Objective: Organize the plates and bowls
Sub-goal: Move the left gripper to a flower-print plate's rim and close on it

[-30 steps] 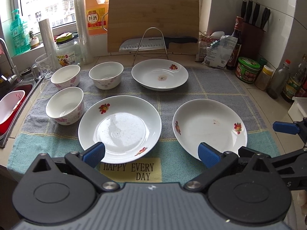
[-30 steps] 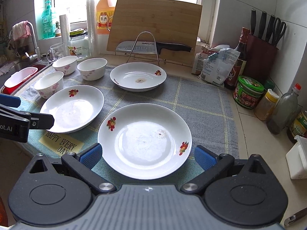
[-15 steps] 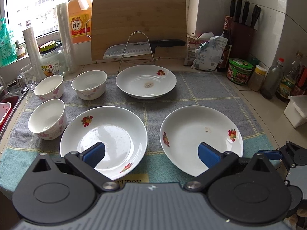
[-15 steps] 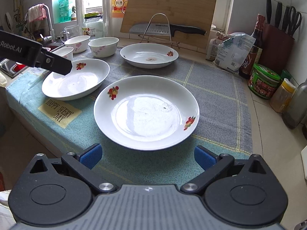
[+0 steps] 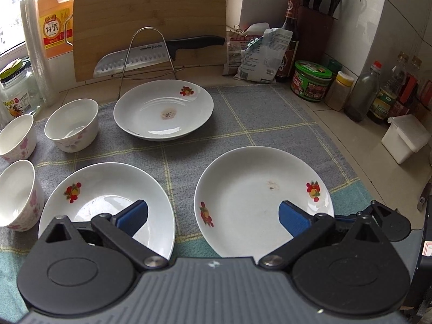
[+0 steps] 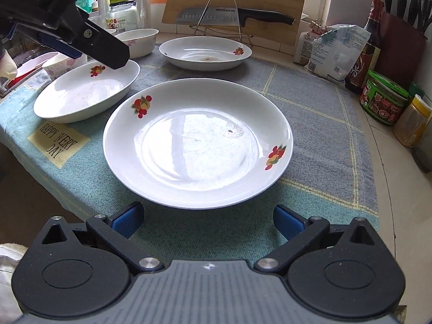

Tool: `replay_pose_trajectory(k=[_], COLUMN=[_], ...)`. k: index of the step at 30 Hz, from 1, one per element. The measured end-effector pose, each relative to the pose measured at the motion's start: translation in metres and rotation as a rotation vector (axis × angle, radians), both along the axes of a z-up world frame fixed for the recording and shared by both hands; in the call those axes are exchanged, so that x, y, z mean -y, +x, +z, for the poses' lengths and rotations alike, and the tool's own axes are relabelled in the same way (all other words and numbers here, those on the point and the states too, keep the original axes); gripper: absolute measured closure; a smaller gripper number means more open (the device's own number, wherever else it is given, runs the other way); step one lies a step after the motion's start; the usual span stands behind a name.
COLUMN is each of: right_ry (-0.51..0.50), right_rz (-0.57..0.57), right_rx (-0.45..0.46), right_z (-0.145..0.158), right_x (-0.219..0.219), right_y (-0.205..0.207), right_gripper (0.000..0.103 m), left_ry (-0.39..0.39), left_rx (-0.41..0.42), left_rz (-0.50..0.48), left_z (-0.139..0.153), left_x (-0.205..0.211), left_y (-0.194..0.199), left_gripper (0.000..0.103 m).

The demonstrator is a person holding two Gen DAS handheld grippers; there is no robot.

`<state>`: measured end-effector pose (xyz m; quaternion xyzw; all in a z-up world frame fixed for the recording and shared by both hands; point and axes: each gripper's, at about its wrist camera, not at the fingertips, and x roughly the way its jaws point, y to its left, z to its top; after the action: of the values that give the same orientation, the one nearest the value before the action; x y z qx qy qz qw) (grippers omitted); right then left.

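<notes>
Three white plates with fruit prints lie on a grey-green cloth. The near-right plate [image 5: 259, 197] [image 6: 197, 140] is just ahead of my right gripper [image 6: 208, 220], which is open, empty and low at the cloth's front edge. The near-left plate [image 5: 108, 197] [image 6: 83, 91] lies under my left gripper [image 5: 213, 216], open and empty, hovering above both near plates. The far plate [image 5: 163, 109] [image 6: 205, 51] sits by the knife stand. Three floral bowls [image 5: 71, 125] stand at the left. The left gripper also shows in the right wrist view [image 6: 89, 40].
A wire stand with a knife [image 5: 151, 56] and a cutting board [image 5: 148, 19] stand at the back. Bags, jars and bottles [image 5: 311, 79] line the right wall. A white box [image 5: 405, 137] sits at the right. A cloth label [image 6: 56, 141] lies near the front edge.
My left gripper has moved forward and right, over the near plates. My right gripper has dropped lower and closer to the near-right plate's front rim. Both stay open.
</notes>
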<state>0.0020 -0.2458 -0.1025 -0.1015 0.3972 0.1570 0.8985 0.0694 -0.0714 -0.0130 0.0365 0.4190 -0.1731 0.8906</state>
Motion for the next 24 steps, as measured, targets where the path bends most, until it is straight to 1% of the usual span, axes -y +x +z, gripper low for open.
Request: replay_pose_trajectory(k=[3,10,15,20,24], right_ry=[0.024,0.039,0.050,0.064,0.074], right_rz=[0.010,0.011,0.016,0.011,0.006], right_rx=[-0.008,0.027,0.058,0.093,0.121], right_z=[-0.004,-0.006,-0.008,-0.010,-0.013], right_x=[-0.003,-0.003,-0.001,0.000,0.001], right_y=[0.004,0.003,-0.002,-0.006,-0.010], right_gripper=[0.000,0.000,0.000,0.000,0.000], left_ry=[0.017,0.033,0.021,0.041,0.028], left_rx=[-0.008,-0.059,-0.119,-0.181,-0.240], left_rz=[-0.044,-0.179,-0.280,-0.396,-0.477], left_z=[-0.004,-0.020,-0.035,-0.049,-0.056], left_x=[0.006,0.028,0.043,0.057,0.062], left_y=[0.016,0.055,0.081,0.098,0.112], left_gripper=[0.001,0.001,0.001,0.001,0.007])
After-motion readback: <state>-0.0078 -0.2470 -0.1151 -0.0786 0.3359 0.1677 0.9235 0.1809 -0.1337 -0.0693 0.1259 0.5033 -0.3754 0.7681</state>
